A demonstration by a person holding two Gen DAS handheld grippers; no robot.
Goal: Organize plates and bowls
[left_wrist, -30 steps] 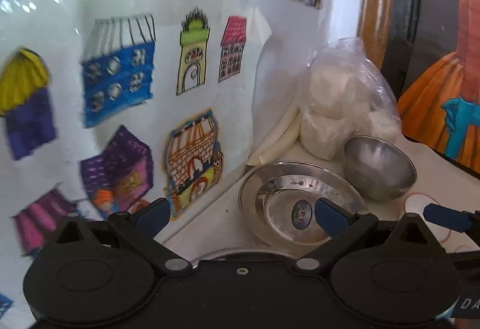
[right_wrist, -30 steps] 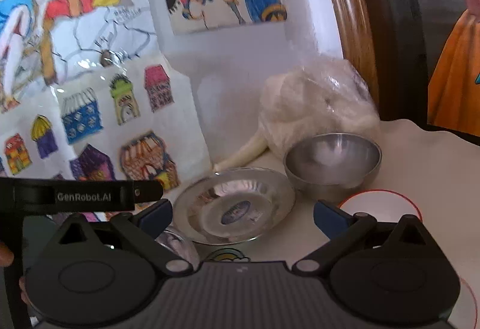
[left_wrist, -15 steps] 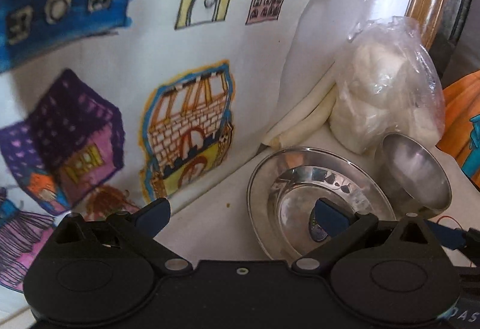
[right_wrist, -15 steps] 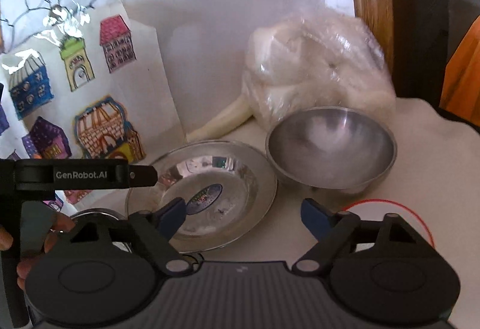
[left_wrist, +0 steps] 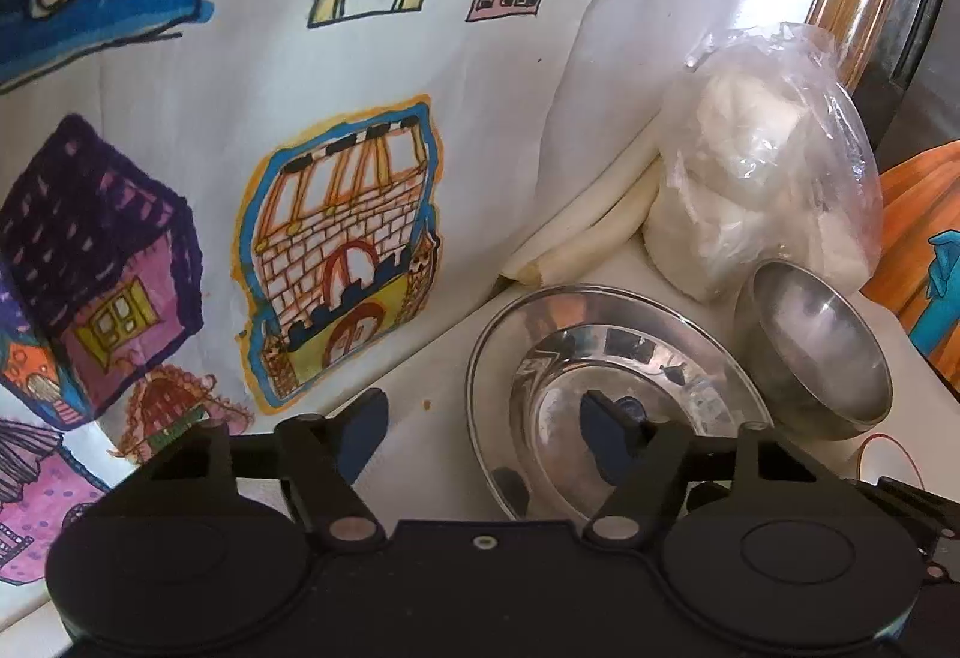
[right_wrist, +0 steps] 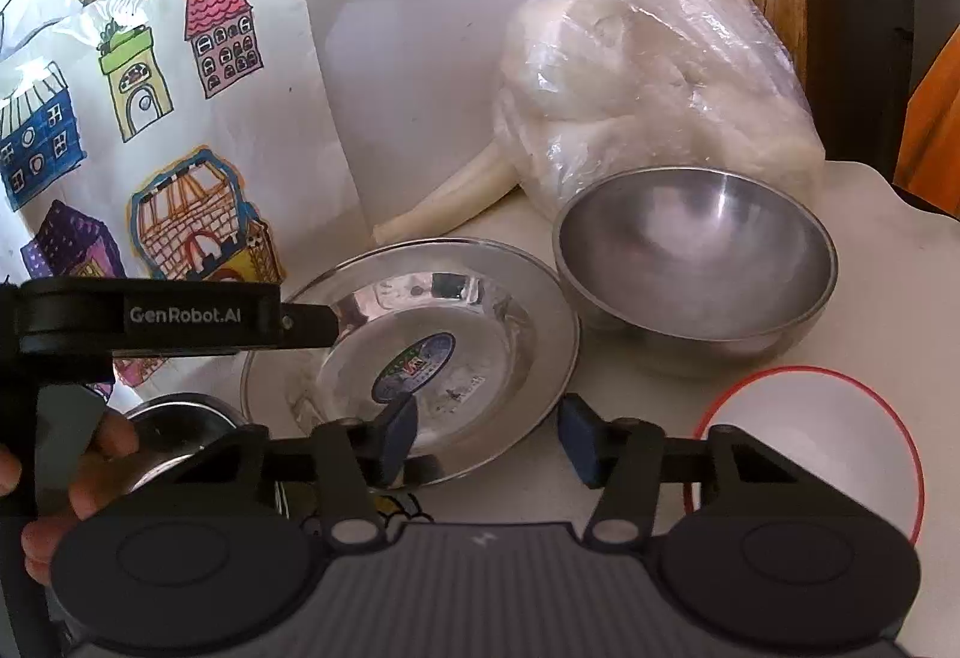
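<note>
shiny silver plate [right_wrist: 480, 298] with a blue oval sticker [right_wrist: 414, 367], dull silver bowl [right_wrist: 696, 256], white disc [right_wrist: 828, 436] ringed in red. behind, a white sheet [left_wrist: 300, 118] of crayon houses: blue, purple, pink-roofed, yellow-and-green.

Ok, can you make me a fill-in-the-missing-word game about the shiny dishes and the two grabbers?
1. Both grippers straddle the rim of the steel ____, one from each side.
2. The steel bowl sits in front of a clear ____ bag of white stuff.
3. The sticker in the middle of the plate is mostly ____.
4. The white dish beside the right gripper has a ____ rim.

Missing words: plate; plastic; blue; red
</note>
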